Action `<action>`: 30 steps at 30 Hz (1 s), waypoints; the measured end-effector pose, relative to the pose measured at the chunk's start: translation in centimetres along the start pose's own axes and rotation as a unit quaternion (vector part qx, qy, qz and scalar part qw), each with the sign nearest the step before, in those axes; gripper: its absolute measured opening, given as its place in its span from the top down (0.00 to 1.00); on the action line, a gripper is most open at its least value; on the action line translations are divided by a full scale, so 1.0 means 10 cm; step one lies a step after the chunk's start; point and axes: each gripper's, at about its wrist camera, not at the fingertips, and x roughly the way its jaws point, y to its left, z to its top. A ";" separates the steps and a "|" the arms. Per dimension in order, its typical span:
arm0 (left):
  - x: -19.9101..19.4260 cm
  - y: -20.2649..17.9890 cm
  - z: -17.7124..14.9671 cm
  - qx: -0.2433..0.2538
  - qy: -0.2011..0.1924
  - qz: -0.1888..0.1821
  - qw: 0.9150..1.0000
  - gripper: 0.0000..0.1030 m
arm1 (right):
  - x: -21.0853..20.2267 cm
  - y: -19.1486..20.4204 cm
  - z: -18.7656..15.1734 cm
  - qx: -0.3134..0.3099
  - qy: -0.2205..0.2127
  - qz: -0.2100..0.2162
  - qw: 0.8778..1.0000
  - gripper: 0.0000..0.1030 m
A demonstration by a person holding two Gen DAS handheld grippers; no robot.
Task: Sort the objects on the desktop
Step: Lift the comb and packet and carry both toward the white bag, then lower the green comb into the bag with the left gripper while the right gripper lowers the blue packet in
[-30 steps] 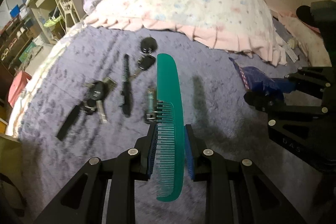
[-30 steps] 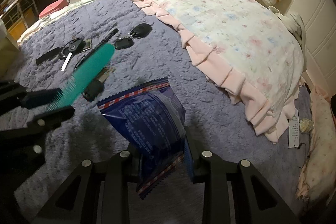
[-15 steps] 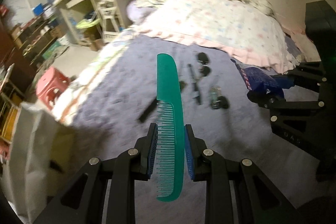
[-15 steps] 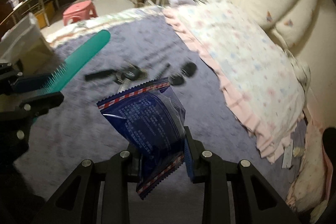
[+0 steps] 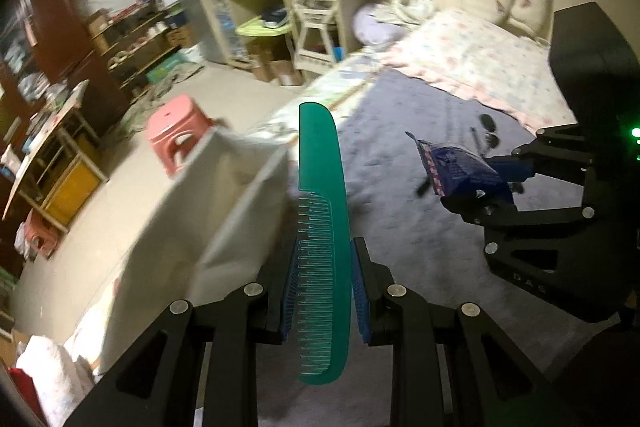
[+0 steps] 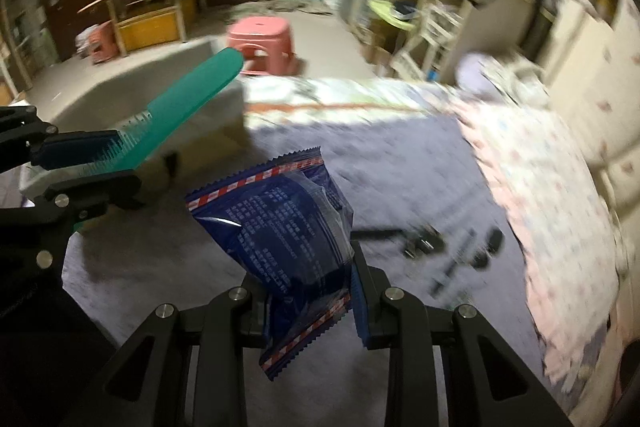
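Comb [image 5: 322, 227], green, pinched at its toothed half between the blue pads [image 5: 289, 291] of the left gripper [image 5: 322, 293], handle pointing away toward the far floor, teeth facing left. Packet [image 6: 286, 247], dark blue with a red-and-white sealed strip, clamped near its lower end in the right gripper [image 6: 308, 301], top edge tilted up and left. Both held up in the air above the grey blanket [image 5: 404, 227], well apart from each other, comb to the left of packet. Seen from the left wrist: right gripper [image 5: 486, 183] far right, packet [image 5: 456, 171] sticking out of it toward the left. Seen from the right wrist: left gripper [image 6: 86, 163] at the left edge, comb [image 6: 188, 103] reaching up and right past it. Grey-white bin [image 5: 224, 203], blurred, just left of the comb at the blanket's edge. Small dark items [image 6: 424, 243], smeared by blur, lying on the blanket to the right of the packet. Pink stool [image 6: 262, 45] on the floor beyond.
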 end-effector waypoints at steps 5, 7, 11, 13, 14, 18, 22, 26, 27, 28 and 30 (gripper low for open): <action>-0.05 0.55 -0.15 -0.025 0.011 0.021 0.999 0.76 | 0.10 0.38 0.34 -0.026 -0.002 0.022 0.999 0.74; -0.04 0.76 -0.20 -0.035 0.015 0.032 0.999 0.76 | 0.18 0.49 0.47 -0.034 -0.001 0.033 0.999 0.74; -0.04 1.06 -0.26 -0.050 0.016 0.030 0.998 0.76 | 0.33 0.70 0.73 -0.041 -0.002 0.053 0.998 0.74; -0.02 1.13 -0.30 -0.051 0.019 0.030 0.998 0.76 | 0.44 0.78 0.90 -0.044 0.001 0.064 0.997 0.74; -0.01 1.15 -0.32 -0.051 0.020 0.029 0.998 0.76 | 0.49 0.81 0.96 -0.049 0.003 0.067 0.997 0.74; 0.05 1.20 -0.40 -0.037 0.025 0.009 0.999 0.76 | 0.76 0.98 1.24 -0.084 0.015 0.066 0.994 0.74; 0.10 1.19 -0.50 -0.015 0.037 -0.019 0.999 0.76 | 1.02 1.13 1.32 -0.146 0.027 0.046 0.988 0.74; 0.21 1.22 -0.64 -0.011 0.065 -0.039 0.997 0.76 | 1.19 1.16 1.39 -0.170 0.042 0.062 0.983 0.74; 0.25 1.25 -0.68 -0.008 0.071 -0.031 0.997 0.76 | 1.23 1.17 1.40 -0.173 0.046 0.069 0.981 0.73; 0.29 1.29 -0.70 -0.008 0.077 -0.026 0.997 0.76 | 1.27 1.18 1.41 -0.179 0.051 0.069 0.980 0.73; 0.32 1.34 -0.71 -0.012 0.083 -0.026 0.996 0.76 | 1.30 1.23 1.41 -0.197 0.052 0.055 0.977 0.73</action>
